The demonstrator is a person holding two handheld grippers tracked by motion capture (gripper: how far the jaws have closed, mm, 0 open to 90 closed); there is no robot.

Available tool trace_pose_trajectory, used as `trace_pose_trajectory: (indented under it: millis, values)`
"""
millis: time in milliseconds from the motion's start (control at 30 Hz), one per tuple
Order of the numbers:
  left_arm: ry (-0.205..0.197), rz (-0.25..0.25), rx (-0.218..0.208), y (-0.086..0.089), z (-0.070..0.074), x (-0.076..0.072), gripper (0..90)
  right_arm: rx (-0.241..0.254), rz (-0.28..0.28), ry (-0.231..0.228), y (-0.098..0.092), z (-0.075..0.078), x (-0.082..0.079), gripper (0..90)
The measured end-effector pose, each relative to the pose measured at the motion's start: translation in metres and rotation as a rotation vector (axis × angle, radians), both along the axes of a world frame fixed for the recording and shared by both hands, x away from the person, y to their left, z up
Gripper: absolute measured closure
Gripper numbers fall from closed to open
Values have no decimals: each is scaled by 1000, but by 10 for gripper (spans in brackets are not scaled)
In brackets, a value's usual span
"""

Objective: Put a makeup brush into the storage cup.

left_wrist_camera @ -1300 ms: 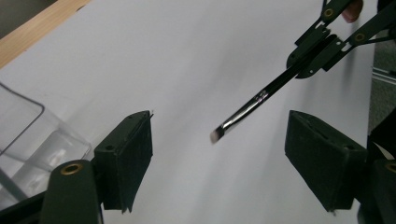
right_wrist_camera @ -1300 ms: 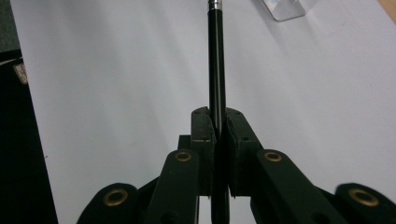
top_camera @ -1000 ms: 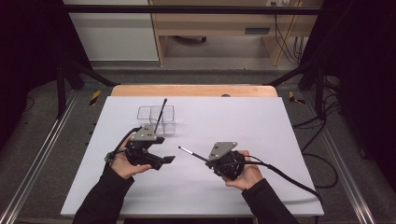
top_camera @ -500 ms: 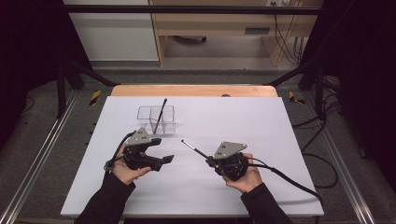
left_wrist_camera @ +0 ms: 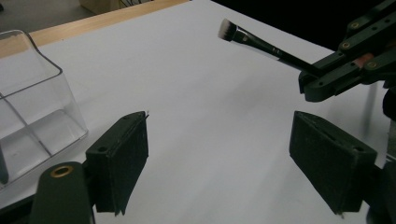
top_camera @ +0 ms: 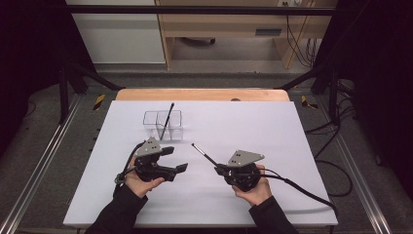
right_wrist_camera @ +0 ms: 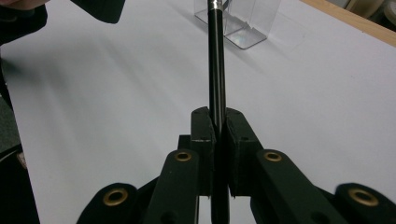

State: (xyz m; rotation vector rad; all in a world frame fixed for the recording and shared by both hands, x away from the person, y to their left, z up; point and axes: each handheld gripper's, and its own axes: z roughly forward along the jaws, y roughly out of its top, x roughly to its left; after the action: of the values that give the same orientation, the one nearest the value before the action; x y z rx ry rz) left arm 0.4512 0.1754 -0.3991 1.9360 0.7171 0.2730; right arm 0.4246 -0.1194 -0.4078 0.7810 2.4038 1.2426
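At about ten o'clock on the white table [top_camera: 292, 146] stands the clear organizer [top_camera: 163, 124], a small open-topped box with dividers, and one dark brush [top_camera: 167, 120] already leans upright in it. Below that, near seven o'clock, my left gripper [top_camera: 171, 159] hovers with its jaws standing wide apart and nothing between them; in the left gripper view the two pads face bare tabletop, the organizer wall off at nine o'clock.

Moving right, the makeup brush [top_camera: 204, 155] I am working with sits near the table's middle, angled up toward eleven o'clock, pale bristle tip leading. My right gripper [top_camera: 220, 169], at around five o'clock, is clamped tight on its handle; the right gripper view shows the black shaft [right_wrist_camera: 216, 70] pinched between the pads [right_wrist_camera: 204, 135] and running straight out toward the organizer.

I judge the brush light and stiff along the handle, glossy and so a little slippery, with soft bristles that would splay if pressed. The grip low on the handle looks right: it leaves the head free, though the long shaft could pivot in the pads.
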Motion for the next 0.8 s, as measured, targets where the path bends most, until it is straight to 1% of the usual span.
trace_pose_trajectory:
  millis: [33, 100, 167, 233, 333, 400, 467, 533, 633, 800]
  values:
    - [-1, 2, -13, -1, 0, -1, 190, 9, -3, 2, 0, -1, 0, 839]
    - [1, 4, -26, -2, 0, -2, 190, 18, -7, 1, -1, -3, 0, 839]
    - [-6, 11, -30, -4, -1, -3, 191, 26, -13, 4, -1, -3, 0, 839]
    - [-1, 11, -40, -6, -3, -3, 191, 37, -14, 4, -1, -4, 0, 839]
    - [5, 14, -62, -9, -5, -4, 191, 39, -15, 4, 0, -5, 0, 839]
    - [7, 16, -69, -11, -5, -4, 191, 41, -16, 3, 0, -6, 0, 839]
    - [16, 11, -85, -13, -6, -4, 191, 43, -18, 2, 1, -7, 0, 839]
    - [10, 17, -91, -15, -5, -5, 191, 45, -18, 1, 1, -8, -1, 839]
    - [13, 23, -106, -17, -6, -5, 192, 49, -19, -2, 2, -8, -1, 839]
    - [14, 28, -144, -21, -5, -6, 196, 60, -22, -10, 2, -7, -2, 839]
